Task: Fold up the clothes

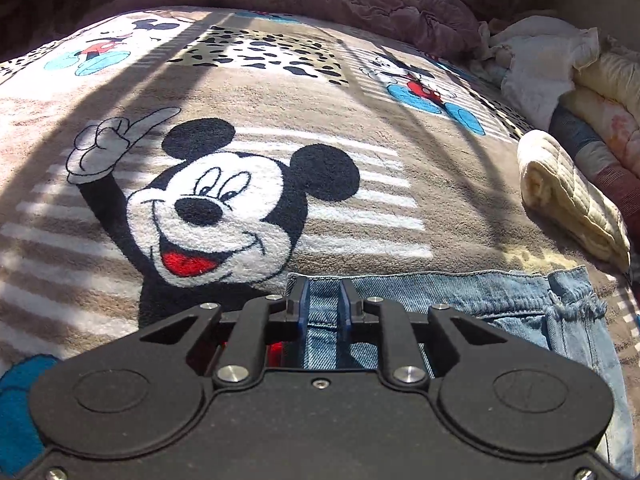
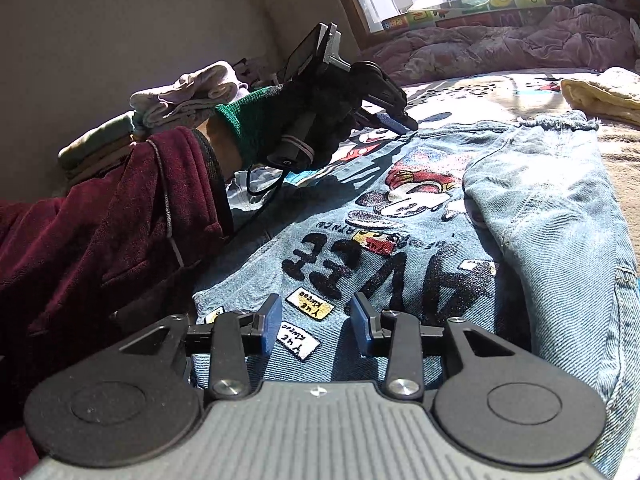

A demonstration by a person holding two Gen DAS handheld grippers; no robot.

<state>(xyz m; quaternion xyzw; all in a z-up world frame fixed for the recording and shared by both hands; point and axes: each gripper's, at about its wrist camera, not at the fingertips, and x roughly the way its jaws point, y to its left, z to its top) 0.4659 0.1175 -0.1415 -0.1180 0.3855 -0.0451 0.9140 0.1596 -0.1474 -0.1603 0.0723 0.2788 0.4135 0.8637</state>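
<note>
A light blue denim jacket (image 2: 400, 240) with cartoon patches and dark letters lies flat on a cartoon-mouse blanket (image 1: 224, 200). One sleeve (image 2: 540, 208) is folded over its right side. In the left wrist view the jacket's hem (image 1: 460, 292) crosses the lower right. My left gripper (image 1: 325, 300) hovers over that hem's left end, its blue pads a narrow gap apart with flat denim showing between them. In the right wrist view, a gloved hand (image 2: 312, 120) holds the left gripper (image 2: 400, 122) at the jacket's far edge. My right gripper (image 2: 316, 320) is open just above the near patches, holding nothing.
A rolled cream quilted cloth (image 1: 560, 196) (image 2: 600, 96) lies right of the jacket. Heaped bedding (image 1: 560, 60) lines the right side, and a pink duvet (image 2: 520, 40) lies under the window. Folded clothes (image 2: 180, 96) are stacked at left. A maroon sleeve (image 2: 100, 240) crosses the left foreground.
</note>
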